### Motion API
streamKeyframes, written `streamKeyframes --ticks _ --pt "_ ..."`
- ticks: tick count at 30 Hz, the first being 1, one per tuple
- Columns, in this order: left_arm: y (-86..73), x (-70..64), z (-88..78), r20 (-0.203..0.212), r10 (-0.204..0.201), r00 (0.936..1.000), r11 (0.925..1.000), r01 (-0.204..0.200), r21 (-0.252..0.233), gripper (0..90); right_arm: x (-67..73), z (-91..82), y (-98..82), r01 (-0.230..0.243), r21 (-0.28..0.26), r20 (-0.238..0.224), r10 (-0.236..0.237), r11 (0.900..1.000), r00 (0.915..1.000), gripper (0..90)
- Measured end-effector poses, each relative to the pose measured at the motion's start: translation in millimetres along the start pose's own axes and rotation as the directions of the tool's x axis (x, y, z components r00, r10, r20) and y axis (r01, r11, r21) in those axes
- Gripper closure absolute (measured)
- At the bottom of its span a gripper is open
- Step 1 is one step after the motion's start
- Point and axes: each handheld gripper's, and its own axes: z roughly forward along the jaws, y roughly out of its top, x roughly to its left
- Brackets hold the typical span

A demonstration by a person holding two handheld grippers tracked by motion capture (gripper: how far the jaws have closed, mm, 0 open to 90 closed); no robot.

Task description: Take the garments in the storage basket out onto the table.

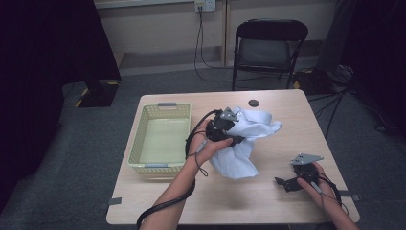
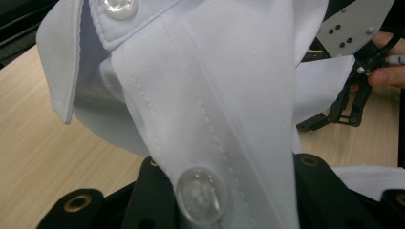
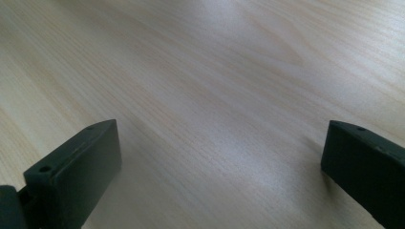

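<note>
A crumpled white shirt [image 1: 245,146] lies in the middle of the wooden table [image 1: 268,201]. My left gripper [image 1: 238,139] reaches into it from the left and is shut on the fabric. In the left gripper view the buttoned placket [image 2: 215,95] with a clear button [image 2: 200,193] runs between the black jaws and hangs over them. My right gripper [image 1: 283,182] rests low at the table's front right, apart from the shirt, and also shows behind the shirt [image 2: 334,114]. In the right gripper view its jaws stand wide apart over bare wood [image 3: 215,71], open with nothing between them.
A pale yellow plastic basket [image 1: 138,143] stands at the table's left, beside my left hand. A dark round cable hole [image 1: 253,103] sits near the far edge. Beyond the table is a black folding chair [image 1: 269,48], with cables on the floor at the right.
</note>
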Motion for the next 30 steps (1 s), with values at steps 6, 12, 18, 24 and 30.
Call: streamKeyframes --ticks 6,12,18,24,30 --pt "-3.8 -4.0 14.0 0.017 -0.009 0.9998 0.9999 0.009 -0.011 67.1 0.0 0.0 0.0 0.0 0.0 0.0 0.0 1.0 1.0 0.0" --pt "-7.5 -6.9 26.3 0.032 -0.017 0.9994 0.9998 0.017 -0.008 67.1 0.0 0.0 0.0 0.0 0.0 0.0 0.0 1.0 1.0 0.0" --pt "-10.2 -9.3 35.5 0.035 -0.023 0.9991 0.9996 0.024 -0.013 67.1 0.0 0.0 0.0 0.0 0.0 0.0 0.0 1.0 1.0 0.0" --pt "-11.3 -12.7 44.1 0.038 -0.021 0.9991 0.9996 0.021 -0.019 67.1 0.0 0.0 0.0 0.0 0.0 0.0 0.0 1.0 1.0 0.0" --pt "-15.1 -15.4 52.2 0.038 -0.031 0.9988 0.9991 0.032 -0.028 67.0 0.0 0.0 0.0 0.0 0.0 0.0 0.0 1.0 1.0 0.0"
